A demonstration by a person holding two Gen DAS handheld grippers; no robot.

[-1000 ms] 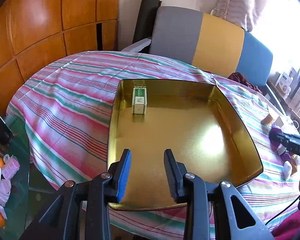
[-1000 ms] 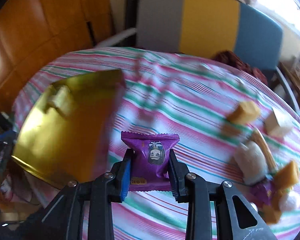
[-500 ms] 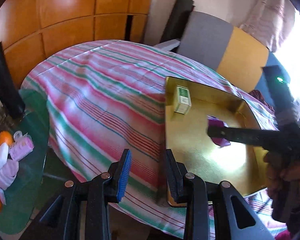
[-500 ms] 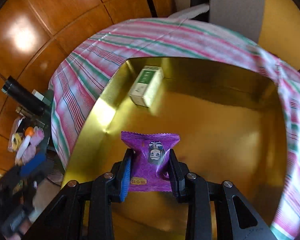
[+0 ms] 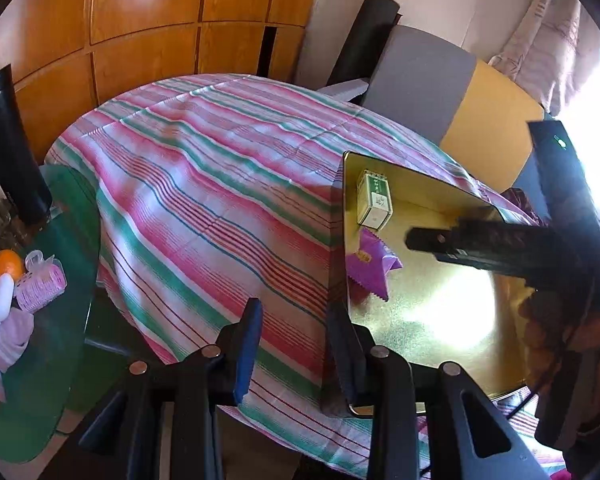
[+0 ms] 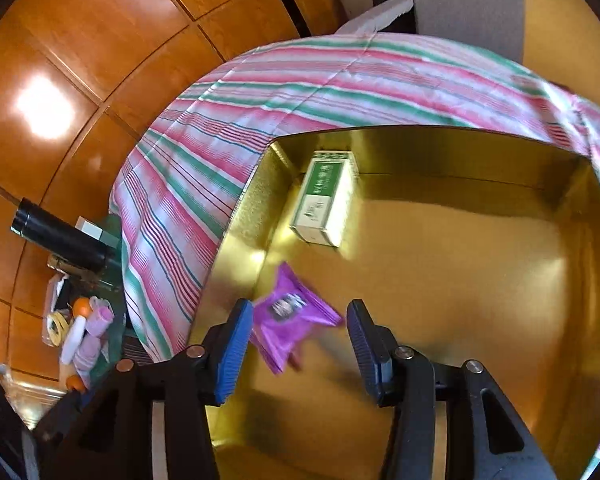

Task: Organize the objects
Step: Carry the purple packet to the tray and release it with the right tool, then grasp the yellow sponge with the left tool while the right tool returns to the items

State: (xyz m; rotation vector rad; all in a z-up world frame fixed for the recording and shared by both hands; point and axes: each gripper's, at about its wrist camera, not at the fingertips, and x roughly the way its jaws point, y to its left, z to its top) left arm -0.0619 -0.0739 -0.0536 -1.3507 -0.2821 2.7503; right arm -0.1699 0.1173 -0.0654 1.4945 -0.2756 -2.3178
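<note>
Release step: right gripper (image 6: pixel 296 340) jaws opening, purple packet (image 6: pixel 290 318) loose between them on gold tray (image 6: pixel 480 300) floor by left wall, near green box (image 6: pixel 326 200); left gripper (image 5: pixel 296 344) narrow, empty, at left rim; next likely lift clear; right floor bare.

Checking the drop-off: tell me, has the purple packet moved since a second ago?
Yes. The purple packet went from over the striped cloth into the gold tray, near the green box.
</note>
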